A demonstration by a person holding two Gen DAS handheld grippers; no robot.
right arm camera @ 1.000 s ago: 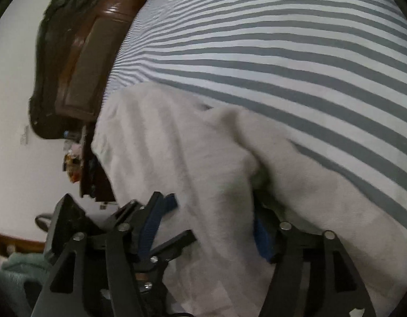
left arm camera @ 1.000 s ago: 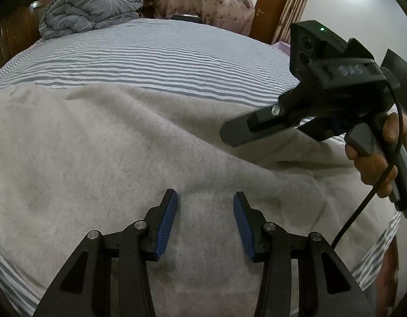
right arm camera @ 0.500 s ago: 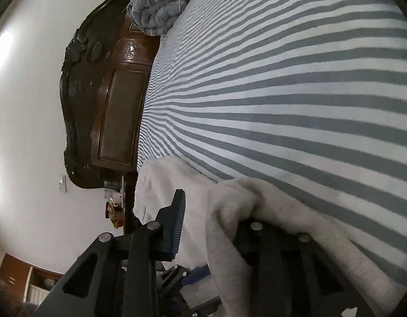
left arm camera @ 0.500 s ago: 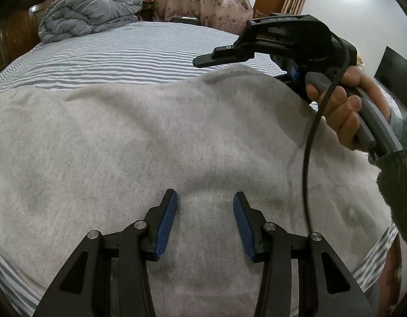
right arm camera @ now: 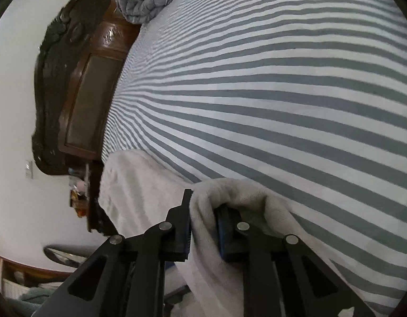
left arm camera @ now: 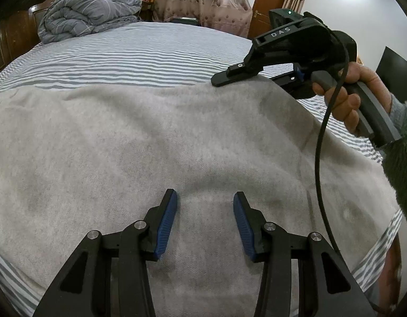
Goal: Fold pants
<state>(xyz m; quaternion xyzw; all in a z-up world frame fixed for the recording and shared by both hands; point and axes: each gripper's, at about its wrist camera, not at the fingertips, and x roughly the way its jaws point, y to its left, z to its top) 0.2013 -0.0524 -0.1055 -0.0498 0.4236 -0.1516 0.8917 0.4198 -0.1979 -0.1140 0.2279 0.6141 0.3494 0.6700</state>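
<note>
Light grey pants (left arm camera: 177,132) lie spread across the striped bed, filling most of the left wrist view. My left gripper (left arm camera: 204,211) hovers open just over the near part of the cloth, nothing between its blue pads. At the far right edge of the pants, my right gripper (left arm camera: 245,80) is held by a hand (left arm camera: 348,97). In the right wrist view its jaws are closing, and a raised fold of the pants (right arm camera: 230,192) is pinched in the right gripper (right arm camera: 203,224). The rest of the cloth (right arm camera: 140,185) trails away to the left.
The grey-and-white striped sheet (left arm camera: 150,52) stretches beyond the pants. A rolled grey duvet (left arm camera: 84,13) sits at the far left by the dark wooden headboard (right arm camera: 84,92). A black cable (left arm camera: 319,158) hangs from the right gripper across the cloth. Curtains and a brown door (left arm camera: 269,0) stand behind.
My right gripper closed on the far edge of the pants and lifted it, with more striped sheet now showing ahead of it. My left gripper kept still and open.
</note>
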